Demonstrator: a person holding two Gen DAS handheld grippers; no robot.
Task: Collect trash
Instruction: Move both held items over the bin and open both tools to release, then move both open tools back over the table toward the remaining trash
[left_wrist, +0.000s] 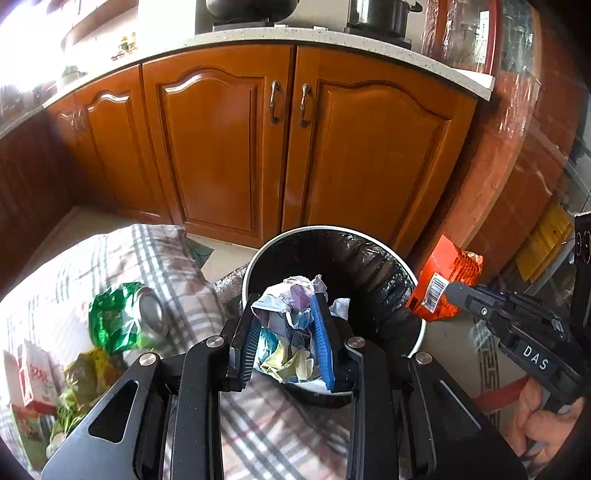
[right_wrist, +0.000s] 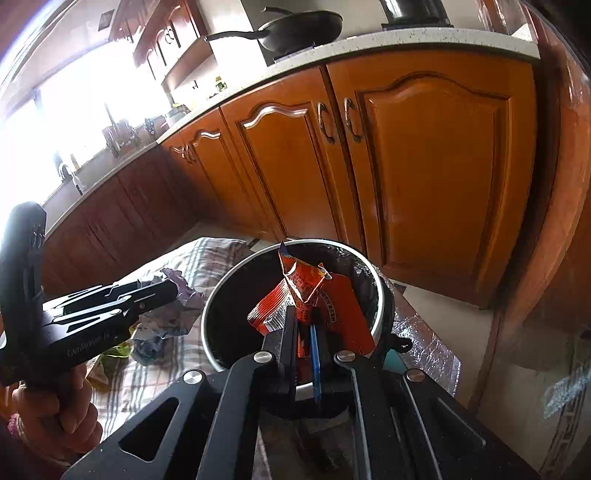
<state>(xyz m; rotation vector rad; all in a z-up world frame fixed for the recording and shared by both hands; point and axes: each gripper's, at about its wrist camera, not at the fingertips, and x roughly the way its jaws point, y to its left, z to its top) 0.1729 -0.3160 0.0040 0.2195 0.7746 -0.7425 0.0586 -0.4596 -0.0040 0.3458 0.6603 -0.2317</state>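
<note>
Left gripper (left_wrist: 286, 325) clamped on one crumpled paper wad (left_wrist: 291, 332) at lower centre, right gripper (right_wrist: 304, 325) pinching one glossy orange foil wrapper (right_wrist: 306, 295), both over one round black-lined trash bin (left_wrist: 369, 266), one crushed green can (left_wrist: 125, 317) on checked cloth (left_wrist: 177, 266) at lower left.

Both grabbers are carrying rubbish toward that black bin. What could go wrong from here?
The left gripper holds a loose crumpled paper wad; bits might drop onto the checkered cloth if released short of the bin.
The right gripper pinches only an edge of the orange wrapper, which could slip.
Both converge on one opening and might collide.
</note>
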